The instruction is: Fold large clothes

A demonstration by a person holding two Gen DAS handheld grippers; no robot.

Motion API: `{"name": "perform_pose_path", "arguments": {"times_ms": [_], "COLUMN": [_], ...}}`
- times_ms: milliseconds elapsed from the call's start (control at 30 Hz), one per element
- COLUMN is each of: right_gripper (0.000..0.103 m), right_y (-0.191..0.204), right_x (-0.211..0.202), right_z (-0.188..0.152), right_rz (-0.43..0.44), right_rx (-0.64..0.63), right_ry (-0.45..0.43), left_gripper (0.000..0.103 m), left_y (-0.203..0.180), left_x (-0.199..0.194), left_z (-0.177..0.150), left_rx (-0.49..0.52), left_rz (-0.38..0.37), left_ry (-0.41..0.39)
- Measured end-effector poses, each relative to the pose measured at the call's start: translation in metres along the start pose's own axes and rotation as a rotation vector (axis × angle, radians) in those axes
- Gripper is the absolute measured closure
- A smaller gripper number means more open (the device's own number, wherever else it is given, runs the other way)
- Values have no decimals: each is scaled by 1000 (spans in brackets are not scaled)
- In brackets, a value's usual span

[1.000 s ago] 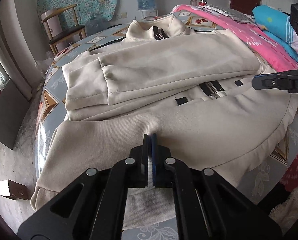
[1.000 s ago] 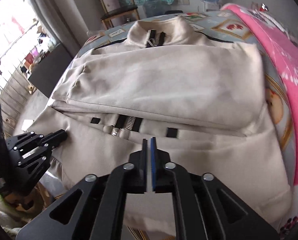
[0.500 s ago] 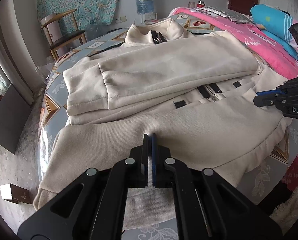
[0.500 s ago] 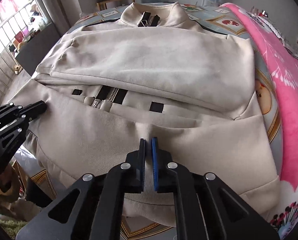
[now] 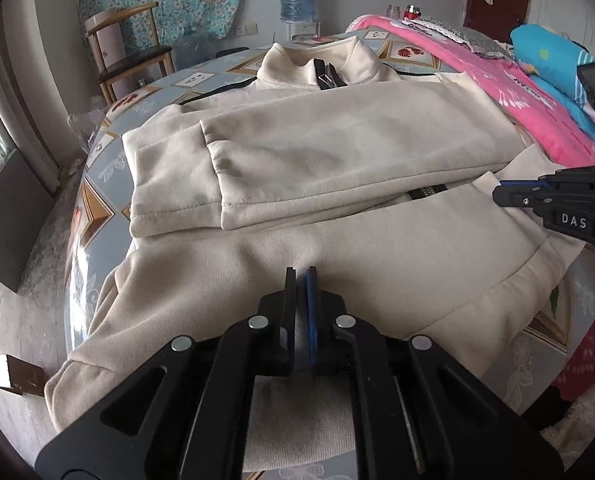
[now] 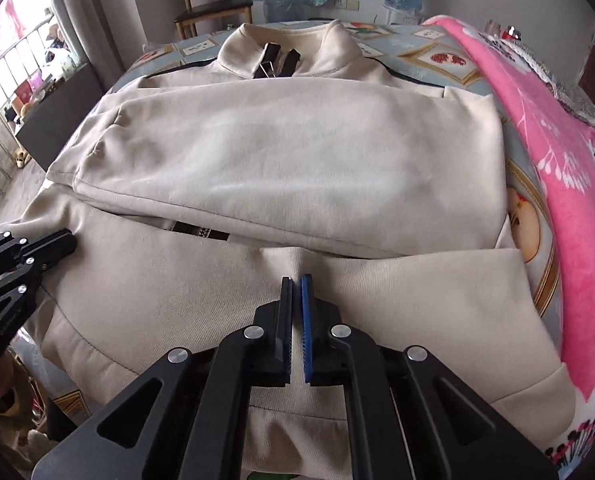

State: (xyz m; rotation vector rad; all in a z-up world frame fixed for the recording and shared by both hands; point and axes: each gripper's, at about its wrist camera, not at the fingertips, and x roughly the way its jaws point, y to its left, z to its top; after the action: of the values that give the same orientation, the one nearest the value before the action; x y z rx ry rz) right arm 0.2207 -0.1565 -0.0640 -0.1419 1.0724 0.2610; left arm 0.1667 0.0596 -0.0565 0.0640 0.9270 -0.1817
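Right wrist view: jacket (image 6: 297, 168) sleeve hides most of the zipper (image 6: 199, 232)

The jacket (image 5: 317, 152) lies on the table (image 5: 97, 168), blanket (image 6: 569, 184) to its right, chair (image 5: 129, 52) behind.

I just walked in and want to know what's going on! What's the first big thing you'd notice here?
A big cream jacket lies spread across the table, its sleeves folded over its chest and its collar at the far end. Two black grippers pinch its near hem: the left gripper and the right gripper, each shut on a bit of cloth. A bright pink blanket runs along the right side.
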Motion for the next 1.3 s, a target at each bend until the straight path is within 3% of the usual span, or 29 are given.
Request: {"name": "perform_pose_path", "arguments": {"times_ms": [133,200,367,500,633,767,833,933,1067,1100,1133,1200,1300], "right_gripper": [99,99,99,99,97,88,68,66,66,74,100,101,102], "right_y": [-4,-4,-8,-14,-34,-87,-109,-128,-126,-123,-120,-123,-128], "right_x": [0,0,-1,0,-11,-52,-64,-60,-35,-31,-29,-35,-51], "right_z": [-2,-3,-3,-4,-5,-12,-17,-20,-16,-15,-15,-12,-8], "right_rz": [25,33,58,94,151,43,-21,-78,-55,-69,-74,-66,-135], "right_rx": [19,25,53,92,141,229,250,241,202,187,174,212,236], "right_ry": [-7,-11,-18,-28,-27,-98,-107,-79,-40,-37,-37,-63,-131], "left_gripper": [97,97,97,97,96,96,96,96,96,96,96,96,96], "left_y": [17,14,-37,-64,-62,-62,-63,-61,-61,-62,-62,-63,-64], "left_x": [-26,-30,-4,30,34,33,33,32,33,32,32,32,32], "left_z": [3,9,22,21,21,20,21,21,22,22,22,22,21], "left_rx": [-94,-115,-1,56,35,39,40,31,27,28,29,32,40], "left_rz": [-30,-130,-282,-230,-230,-217,-213,-218,-213,-209,-206,-202,-194], "left_ry": [-62,-79,-7,84,91,89,89,89,91,91,90,89,87]}}
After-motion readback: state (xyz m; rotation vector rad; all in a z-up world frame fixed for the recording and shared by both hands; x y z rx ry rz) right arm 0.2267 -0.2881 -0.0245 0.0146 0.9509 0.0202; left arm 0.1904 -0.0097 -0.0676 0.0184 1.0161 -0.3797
